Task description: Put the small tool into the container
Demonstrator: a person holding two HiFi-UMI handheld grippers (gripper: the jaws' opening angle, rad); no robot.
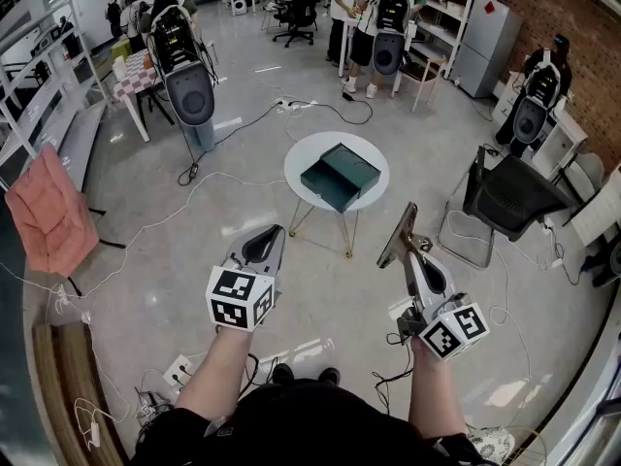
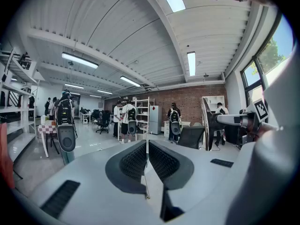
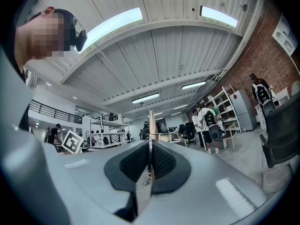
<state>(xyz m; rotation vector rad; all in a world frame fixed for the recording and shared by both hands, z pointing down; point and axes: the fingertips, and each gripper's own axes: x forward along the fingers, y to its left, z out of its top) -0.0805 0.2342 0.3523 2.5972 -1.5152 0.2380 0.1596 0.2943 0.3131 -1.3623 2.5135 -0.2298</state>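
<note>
In the head view a dark green open container lies on a small round white table ahead of me. My right gripper is held above the floor, short of the table and to its right. Its jaws are shut on a thin, flat brownish tool, which sticks up past the fingertips as a narrow tan strip in the right gripper view. Level with it and to the left, my left gripper has its jaws together with nothing between them.
A dark office chair stands right of the table. Cables and power strips trail over the pale floor around my feet. Several people with gear stand near white shelves at the back. A pink cloth hangs at the left.
</note>
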